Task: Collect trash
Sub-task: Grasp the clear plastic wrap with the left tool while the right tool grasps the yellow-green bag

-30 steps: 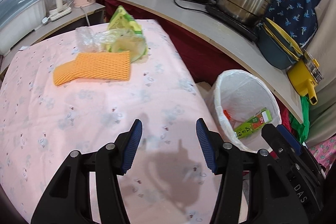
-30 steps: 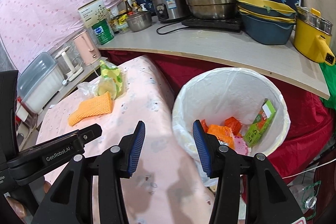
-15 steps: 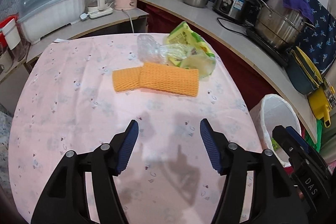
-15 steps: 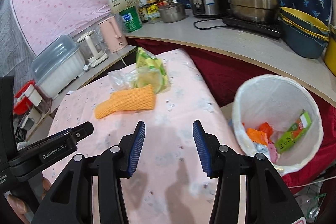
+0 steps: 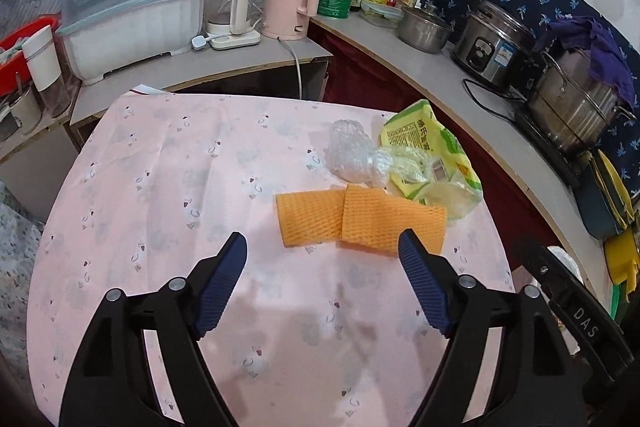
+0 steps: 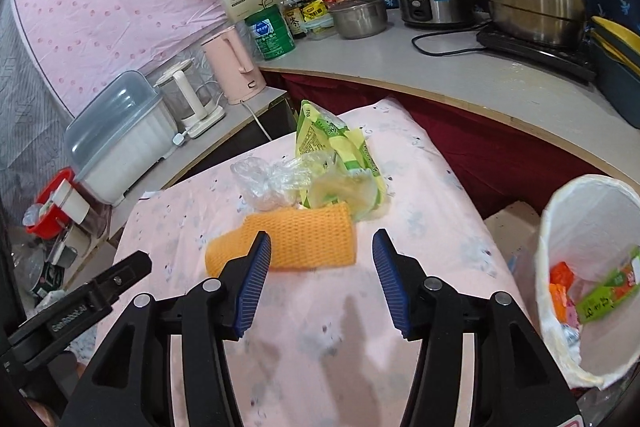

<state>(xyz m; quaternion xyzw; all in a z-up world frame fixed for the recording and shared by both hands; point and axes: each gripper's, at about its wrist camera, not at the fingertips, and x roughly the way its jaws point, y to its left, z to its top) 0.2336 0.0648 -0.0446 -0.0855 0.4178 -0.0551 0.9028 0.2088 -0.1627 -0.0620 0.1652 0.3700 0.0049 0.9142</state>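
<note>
your left gripper (image 5: 322, 253) and right gripper (image 6: 320, 247) both have jaws opening, empty, above the orange foam net (image 5: 360, 219) on the desk (image 5: 160, 187).

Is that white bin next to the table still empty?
No, the white-lined bin already holds trash: an orange wrapper and a green packet lie inside it in the right wrist view.
</note>
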